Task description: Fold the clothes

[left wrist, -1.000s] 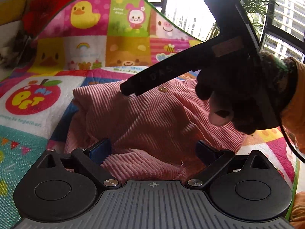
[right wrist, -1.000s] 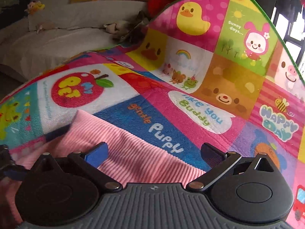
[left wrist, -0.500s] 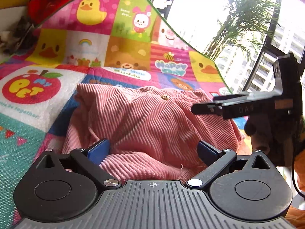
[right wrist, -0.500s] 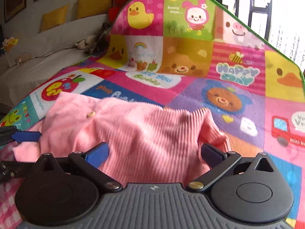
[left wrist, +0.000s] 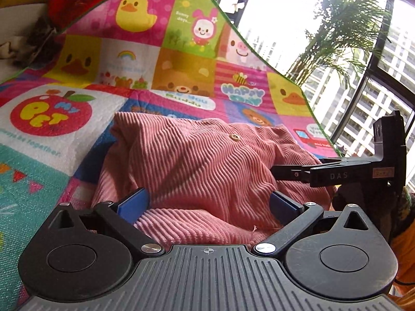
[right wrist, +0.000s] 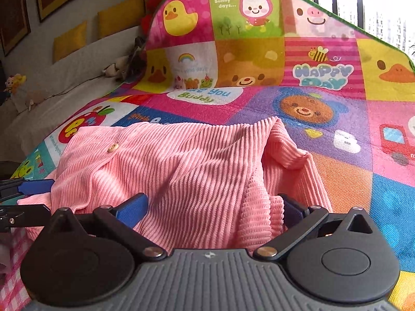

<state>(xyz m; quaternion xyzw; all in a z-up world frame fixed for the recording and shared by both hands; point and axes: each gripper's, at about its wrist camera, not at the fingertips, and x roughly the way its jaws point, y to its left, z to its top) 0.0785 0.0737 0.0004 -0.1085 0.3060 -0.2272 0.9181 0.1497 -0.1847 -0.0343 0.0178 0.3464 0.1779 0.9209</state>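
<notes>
You're mid-fold on the pink corduroy garment (left wrist: 207, 165), which lies bunched on the cartoon play mat (left wrist: 46, 155), its near edge right up against both tools. It already looks doubled over, with one brass button (right wrist: 112, 147) facing up and a loose flap (right wrist: 282, 145) standing proud on the right side, so I'd judge this a pause between folds, not the finish.

Your left gripper (left wrist: 207, 202) has its jaws spread wide, and a ridge of cloth sits in the gap between the blue pads (left wrist: 133, 203), but nothing is pinched. Your right gripper (right wrist: 212, 204) is just as wide, with a raised fold of fabric draped over its right finger (resting on it, not clamped). Neither tool has hold of anything.

Next move probably calls for closing on an edge or corner, likely that upright flap, and laying it flat across the body. Corduroy is thick, so take one layer only or the stack drags along.
</notes>
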